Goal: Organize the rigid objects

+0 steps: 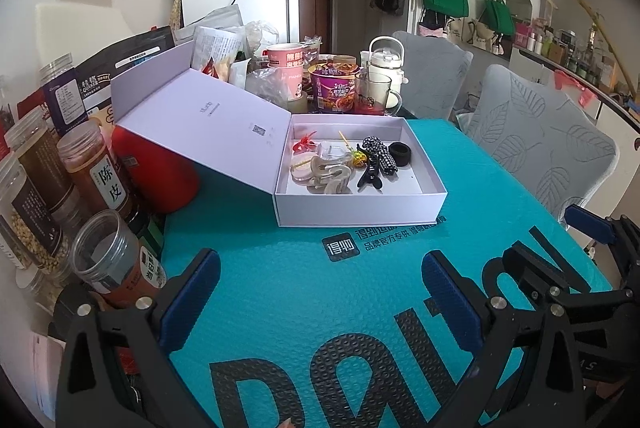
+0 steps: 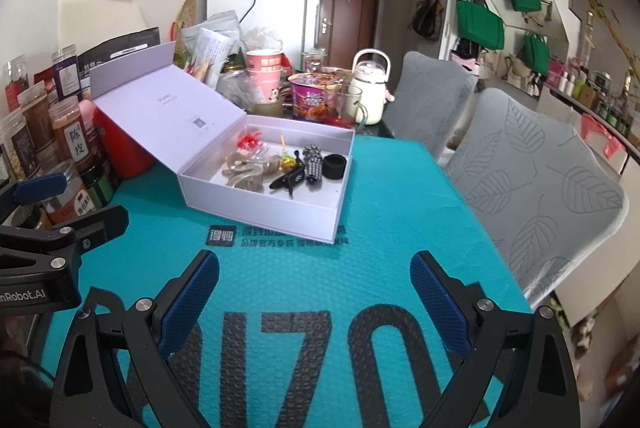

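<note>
A white box [image 1: 360, 206] [image 2: 260, 206] stands on the teal mat with its lid [image 1: 204, 120] [image 2: 168, 112] tipped back to the left. Inside lie beige hair claws [image 1: 324, 176] [image 2: 246, 174], a black claw clip [image 1: 370, 176] [image 2: 286, 180], a checked bow [image 1: 378, 150] [image 2: 312, 160], a black hair band [image 1: 400, 153] [image 2: 334, 166] and a red clip [image 1: 302, 144] [image 2: 249, 140]. My left gripper [image 1: 320, 264] hangs open over the mat, short of the box, holding nothing. My right gripper [image 2: 314, 264] is open and empty too, to the right of the left one.
Jars [image 1: 96, 164] [image 2: 74, 140] and a red tin [image 1: 160, 172] [image 2: 120, 144] crowd the table's left side. Cups, a noodle bowl [image 1: 334, 86] [image 2: 312, 98] and a white kettle [image 1: 386, 62] [image 2: 370, 84] stand behind the box. Two grey chairs [image 1: 532, 144] [image 2: 536, 172] line the right edge.
</note>
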Demonstrator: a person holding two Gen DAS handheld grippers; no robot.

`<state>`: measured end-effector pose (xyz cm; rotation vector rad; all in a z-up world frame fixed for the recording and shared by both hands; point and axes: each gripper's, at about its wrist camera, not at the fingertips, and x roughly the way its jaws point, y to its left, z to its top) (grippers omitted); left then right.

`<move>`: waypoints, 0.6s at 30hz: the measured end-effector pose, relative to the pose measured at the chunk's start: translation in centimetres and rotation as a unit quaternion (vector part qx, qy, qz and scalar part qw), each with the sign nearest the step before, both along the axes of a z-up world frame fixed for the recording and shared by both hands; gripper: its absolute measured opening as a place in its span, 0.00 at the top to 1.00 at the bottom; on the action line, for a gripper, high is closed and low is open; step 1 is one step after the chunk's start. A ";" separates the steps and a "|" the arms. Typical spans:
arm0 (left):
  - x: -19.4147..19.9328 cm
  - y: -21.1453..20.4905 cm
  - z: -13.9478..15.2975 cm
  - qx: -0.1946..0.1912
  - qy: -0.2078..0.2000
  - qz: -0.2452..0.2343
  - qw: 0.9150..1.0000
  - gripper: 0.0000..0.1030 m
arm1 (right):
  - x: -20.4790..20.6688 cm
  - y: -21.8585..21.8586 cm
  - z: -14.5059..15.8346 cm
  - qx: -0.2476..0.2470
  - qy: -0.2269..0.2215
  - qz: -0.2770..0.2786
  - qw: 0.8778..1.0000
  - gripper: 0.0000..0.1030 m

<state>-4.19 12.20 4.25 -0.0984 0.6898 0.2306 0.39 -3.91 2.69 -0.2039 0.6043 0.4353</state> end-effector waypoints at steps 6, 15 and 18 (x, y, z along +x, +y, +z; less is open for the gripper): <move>-0.2 -0.1 0.1 0.004 -0.002 0.002 1.000 0.00 | 0.0 0.0 0.0 0.003 0.003 0.002 1.000 0.05; -0.1 0.1 0.1 0.002 0.001 0.008 1.000 0.00 | 0.2 0.0 -0.3 0.001 0.007 0.000 1.000 0.05; -0.1 0.1 0.1 0.007 0.002 0.010 1.000 0.00 | 0.2 0.0 -0.3 0.001 0.008 0.000 1.000 0.05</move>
